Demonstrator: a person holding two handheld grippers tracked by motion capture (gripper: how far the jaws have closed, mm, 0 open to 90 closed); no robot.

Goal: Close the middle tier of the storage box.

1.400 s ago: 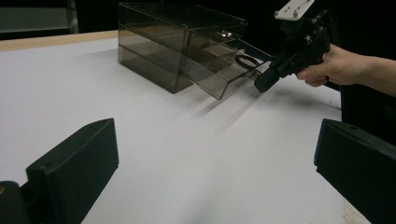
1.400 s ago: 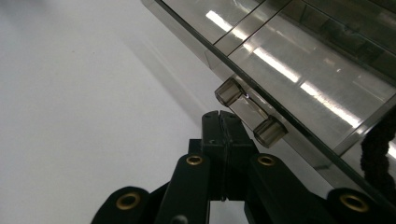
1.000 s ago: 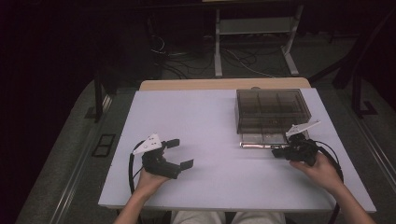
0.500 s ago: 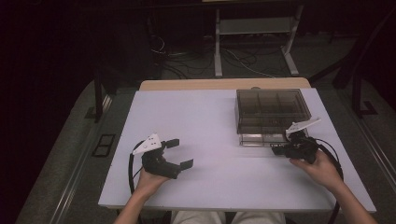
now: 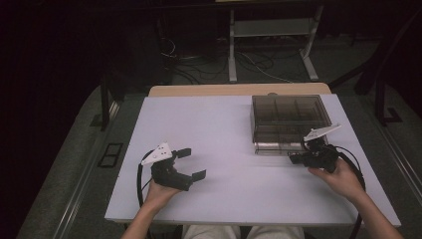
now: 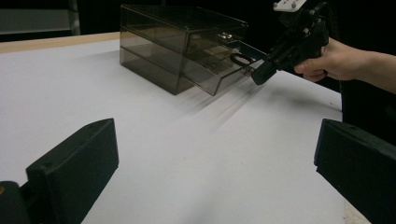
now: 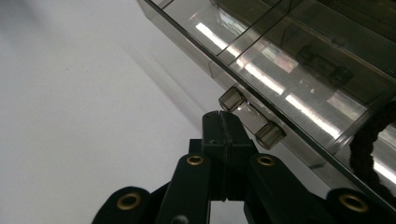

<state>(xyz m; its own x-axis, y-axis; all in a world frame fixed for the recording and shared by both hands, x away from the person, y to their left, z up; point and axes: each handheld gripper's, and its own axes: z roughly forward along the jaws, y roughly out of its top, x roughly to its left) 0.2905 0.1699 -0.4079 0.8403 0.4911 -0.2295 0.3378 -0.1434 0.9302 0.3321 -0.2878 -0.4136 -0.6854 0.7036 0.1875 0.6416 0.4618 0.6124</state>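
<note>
The fingers (image 7: 224, 140) of the right gripper (image 5: 294, 159) are pressed together with nothing between them, tips at the clear bar handle (image 7: 252, 119) of the bottom drawer of the smoky transparent plastic drawer box (image 5: 288, 117), likely to work that drawer, which stands slightly out. The box sits at the white table's (image 5: 219, 129) far right. The left gripper (image 5: 191, 163) rests well apart, jaws wide and empty; no writing is readable.

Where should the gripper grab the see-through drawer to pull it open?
Grab the small clear handle on the front of the drawer, coming from the person's side of the smoky box. It sticks out as a bar on two little posts, so jaws can close around it. The right gripper sits shut right at it.
</note>
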